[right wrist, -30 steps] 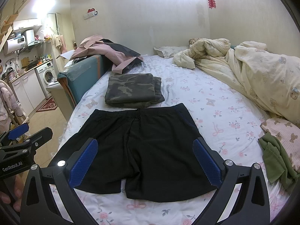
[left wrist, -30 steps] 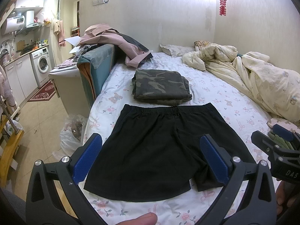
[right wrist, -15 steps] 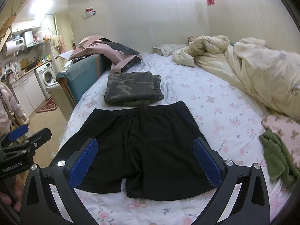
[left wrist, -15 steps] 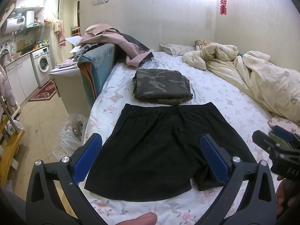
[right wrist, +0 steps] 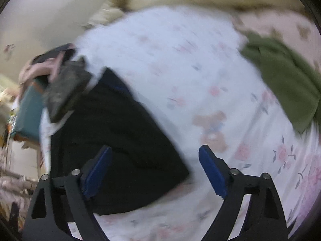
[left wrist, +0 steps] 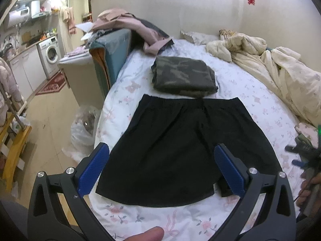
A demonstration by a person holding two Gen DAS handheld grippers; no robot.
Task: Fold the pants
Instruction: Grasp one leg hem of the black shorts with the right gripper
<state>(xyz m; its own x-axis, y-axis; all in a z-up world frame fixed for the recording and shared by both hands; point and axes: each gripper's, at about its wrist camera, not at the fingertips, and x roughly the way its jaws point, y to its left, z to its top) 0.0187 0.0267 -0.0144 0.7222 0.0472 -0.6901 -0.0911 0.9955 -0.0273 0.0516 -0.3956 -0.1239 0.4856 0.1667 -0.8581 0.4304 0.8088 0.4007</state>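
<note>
Black shorts (left wrist: 180, 140) lie spread flat on the floral bed sheet (left wrist: 260, 104), waistband away from me. My left gripper (left wrist: 160, 170) is open and empty, held above the shorts' near hem. My right gripper (right wrist: 155, 169) is open and empty, close above the shorts' right leg corner (right wrist: 120, 140); this view is blurred and tilted. The right gripper also shows at the right edge of the left wrist view (left wrist: 305, 156).
Folded camouflage pants (left wrist: 183, 76) lie just beyond the waistband. A crumpled cream duvet (left wrist: 280, 70) fills the bed's right side. A green garment (right wrist: 280, 80) lies on the right. A teal sofa arm (left wrist: 112, 50) with pink clothes borders the bed's left edge.
My right gripper has swung down and to the right toward the shorts' right leg corner, and its view now tilts and blurs. The left gripper has tilted down slightly.
</note>
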